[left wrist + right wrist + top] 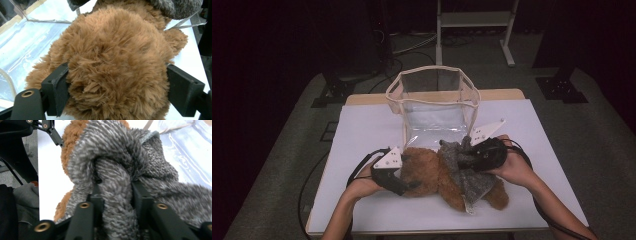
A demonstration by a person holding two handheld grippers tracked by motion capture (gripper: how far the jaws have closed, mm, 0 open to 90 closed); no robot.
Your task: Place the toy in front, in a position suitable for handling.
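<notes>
Clamping the brown teddy bear (115,62) between its jaws, the left claw (404,184) steadies it while the right claw (116,195) pinches the grey garment (120,157) (dressing unfinished).

The room is dark beyond the lit tabletop (362,125), which is white with a pale wooden edge along its far side. Grey carpet floor (277,150) spreads around it. Behind stands a white metal frame (474,20), with black cables (412,45) trailing and black stand feet (562,90) at the right.
</notes>
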